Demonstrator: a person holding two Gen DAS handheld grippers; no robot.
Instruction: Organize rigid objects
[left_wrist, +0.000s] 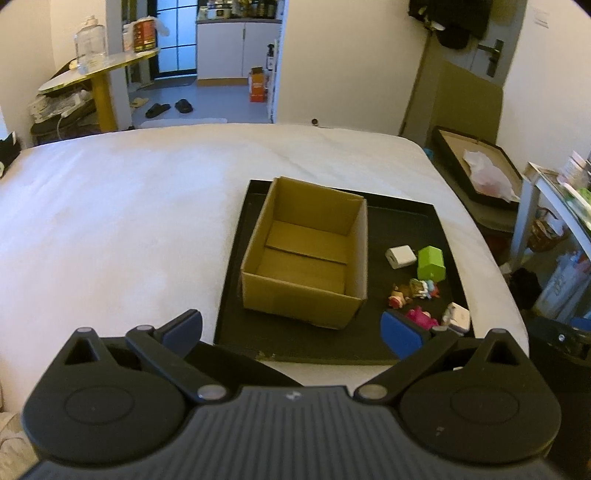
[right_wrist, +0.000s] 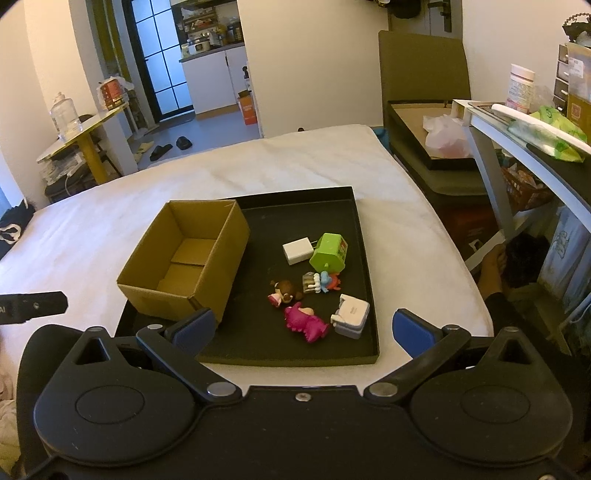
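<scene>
A: What's on your left?

B: Your left tongs are spread wide with nothing between them, hanging over the near edge of the black tray on the white bed. The open cardboard box stands in the tray's left half, nothing inside it.

A: And to the right?

B: Beside the box lie a white charger and a tipped green toy touching it, then small figurines, a pink figure and a white block toy. Your right tongs gape wide, gripping nothing, just short of the tray.
</scene>
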